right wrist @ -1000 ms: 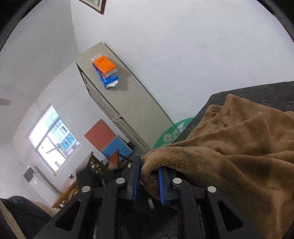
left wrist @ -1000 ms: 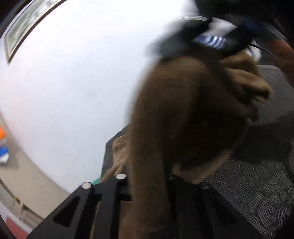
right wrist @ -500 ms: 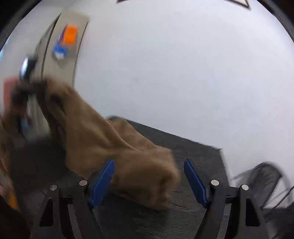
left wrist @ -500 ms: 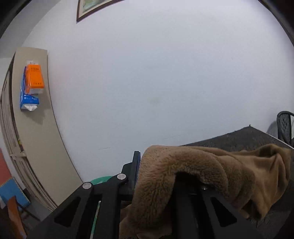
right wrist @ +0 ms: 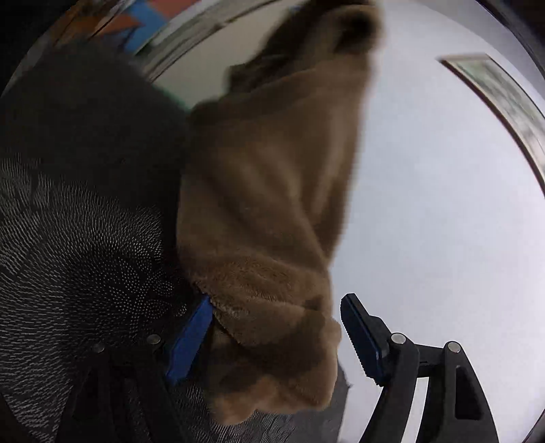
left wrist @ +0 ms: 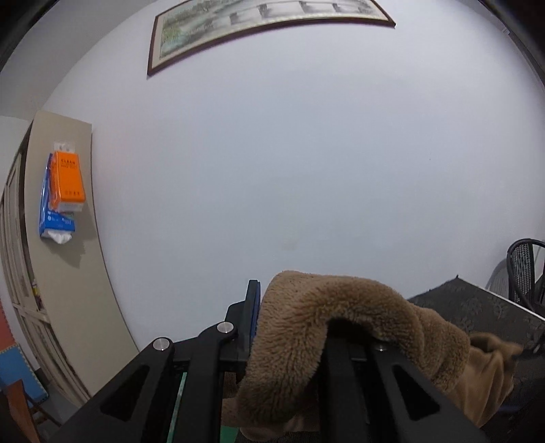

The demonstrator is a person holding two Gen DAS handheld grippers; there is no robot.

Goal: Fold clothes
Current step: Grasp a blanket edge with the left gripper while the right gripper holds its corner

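Observation:
A brown fleece garment (left wrist: 327,327) is pinched in my left gripper (left wrist: 289,323), which is shut on a thick fold; the fabric drapes over the right finger and trails down right to the dark table. In the right wrist view the same garment (right wrist: 269,204) hangs stretched between the two grippers. My right gripper (right wrist: 276,327) is open, its blue pads (right wrist: 190,337) wide apart, and the garment's lower end lies between them, resting against the left pad.
A dark patterned table cover (left wrist: 477,306) (right wrist: 75,231) lies below. A beige cabinet (left wrist: 64,259) with orange and blue tissue packs (left wrist: 61,191) stands left. A framed picture (left wrist: 265,24) hangs on the white wall. A black chair (left wrist: 524,269) is at right.
My right gripper has opened and let go of the fleece, then swung around. My left gripper has lifted its fold and now faces the wall.

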